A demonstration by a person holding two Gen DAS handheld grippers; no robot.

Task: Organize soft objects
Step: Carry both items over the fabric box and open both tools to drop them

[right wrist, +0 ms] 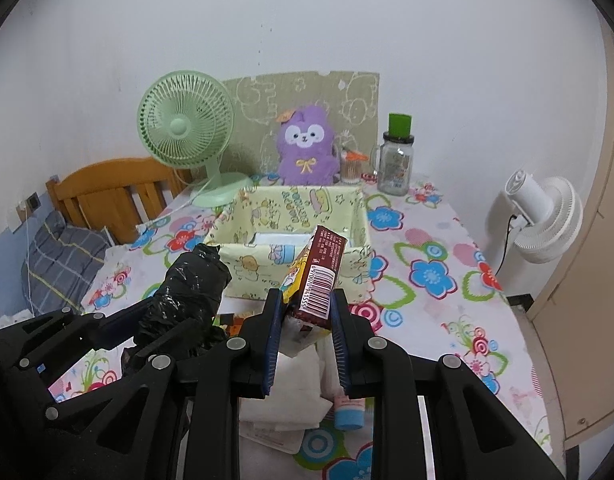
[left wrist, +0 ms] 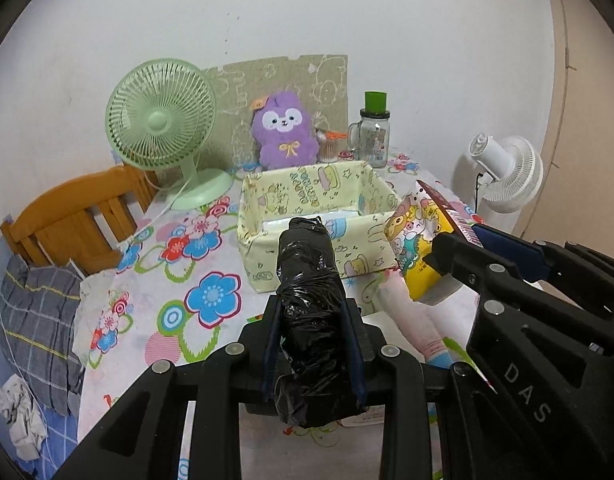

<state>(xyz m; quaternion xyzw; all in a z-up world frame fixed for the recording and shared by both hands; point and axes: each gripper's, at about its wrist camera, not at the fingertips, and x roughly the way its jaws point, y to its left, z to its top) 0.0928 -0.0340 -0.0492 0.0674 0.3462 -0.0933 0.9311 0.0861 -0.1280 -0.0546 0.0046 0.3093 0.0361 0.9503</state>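
Note:
My left gripper (left wrist: 311, 308) is shut on a roll of black plastic bags (left wrist: 307, 264), which sticks up and forward from between the jaws. My right gripper (right wrist: 307, 298) is shut on a small cartoon-printed packet (right wrist: 321, 264) with a brown barcoded side. Both are held above the table, just short of the near wall of a pale yellow printed box (right wrist: 291, 200). White folded items lie inside the box. From the right wrist view the black roll (right wrist: 195, 280) hangs to the left. A pink tube with a blue cap (right wrist: 347, 412) and white tissues (right wrist: 283, 392) lie below on the flowered tablecloth.
Behind the box stand a green desk fan (left wrist: 161, 120), a purple plush toy (left wrist: 285, 132), a small cup of sticks (left wrist: 327, 148) and a glass jar with a green lid (left wrist: 373, 132). A white fan (right wrist: 543, 216) stands off the right edge. A wooden bedhead (left wrist: 71, 220) and a grey pillow (left wrist: 35, 320) are at left.

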